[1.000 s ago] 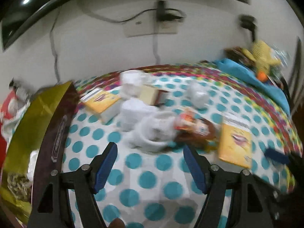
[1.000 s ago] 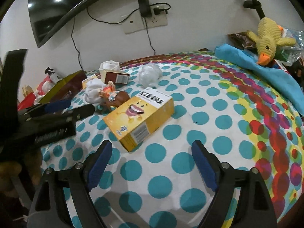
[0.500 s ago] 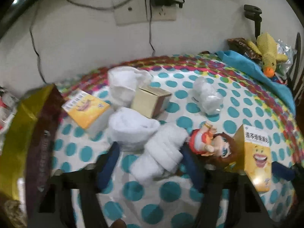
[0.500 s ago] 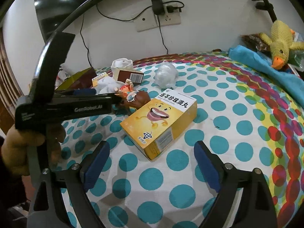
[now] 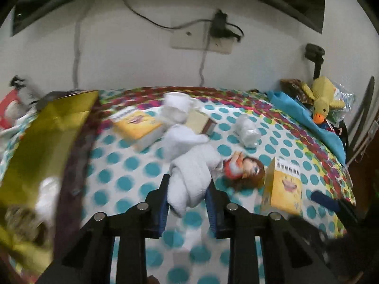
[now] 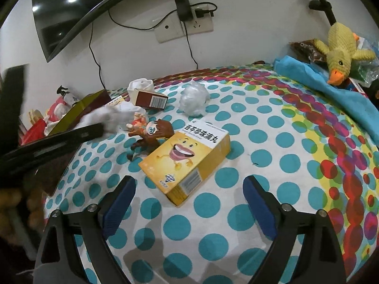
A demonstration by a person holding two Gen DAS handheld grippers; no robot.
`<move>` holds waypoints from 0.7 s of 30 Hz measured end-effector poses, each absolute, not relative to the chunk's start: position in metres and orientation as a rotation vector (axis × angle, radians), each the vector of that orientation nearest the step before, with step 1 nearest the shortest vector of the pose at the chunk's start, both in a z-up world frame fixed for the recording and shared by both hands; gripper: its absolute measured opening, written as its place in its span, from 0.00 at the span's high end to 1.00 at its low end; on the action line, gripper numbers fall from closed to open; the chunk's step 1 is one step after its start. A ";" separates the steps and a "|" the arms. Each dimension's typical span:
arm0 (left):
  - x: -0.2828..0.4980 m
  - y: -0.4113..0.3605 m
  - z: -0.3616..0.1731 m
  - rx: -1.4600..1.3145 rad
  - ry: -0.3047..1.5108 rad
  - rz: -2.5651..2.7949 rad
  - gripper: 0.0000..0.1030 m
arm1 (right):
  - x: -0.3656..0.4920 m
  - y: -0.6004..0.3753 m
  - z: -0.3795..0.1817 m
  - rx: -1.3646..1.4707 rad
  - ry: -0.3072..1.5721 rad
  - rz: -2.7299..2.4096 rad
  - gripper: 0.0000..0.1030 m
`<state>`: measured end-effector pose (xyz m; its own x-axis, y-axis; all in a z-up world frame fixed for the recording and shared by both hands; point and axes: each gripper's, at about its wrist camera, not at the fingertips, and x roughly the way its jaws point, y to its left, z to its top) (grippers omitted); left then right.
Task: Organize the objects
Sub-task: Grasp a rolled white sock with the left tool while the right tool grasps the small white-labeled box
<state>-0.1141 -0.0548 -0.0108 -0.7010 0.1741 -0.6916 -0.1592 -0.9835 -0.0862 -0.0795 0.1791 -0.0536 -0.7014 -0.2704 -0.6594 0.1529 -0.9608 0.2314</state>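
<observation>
Clamped between the left gripper's [image 5: 187, 195] blue pads is a white rolled terry towel [image 5: 191, 177], loose between wide jaws a second ago, so it now looks ready to move toward the gold-lined box [image 5: 47, 146] at the polka-dot bed's [image 6: 260, 165] left edge. Right gripper [image 6: 189, 195] jaws are opening, empty. Beyond lies a yellow smiling-mouth carton [image 6: 187, 156] with blurred Chinese print.

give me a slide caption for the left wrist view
Left gripper shut on a rolled white towel, doll and yellow box alongside.
</observation>
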 end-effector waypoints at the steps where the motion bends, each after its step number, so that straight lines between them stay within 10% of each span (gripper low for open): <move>1: -0.103 -0.060 -0.007 -1.107 -0.013 2.770 0.73 | -0.080 0.176 -0.052 1.092 -0.225 -2.703 0.10; 15: -0.061 -0.151 0.010 -1.052 -0.124 2.992 0.73 | -0.115 0.121 -0.054 1.284 -0.173 -2.871 0.08; 18: -0.057 -0.156 0.017 -1.019 -0.152 2.996 0.73 | -0.116 0.119 -0.053 1.278 -0.149 -2.910 0.39; 21: -0.058 -0.160 0.018 -1.020 -0.174 3.008 0.73 | -0.114 0.137 -0.053 1.292 -0.257 -2.881 0.46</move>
<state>-0.0581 -0.1605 0.0184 -0.7936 -0.0022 -0.6084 0.0722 -0.9933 -0.0906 -0.1145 0.1365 -0.0530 -0.6669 -0.0426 -0.7439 -0.0896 -0.9865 0.1369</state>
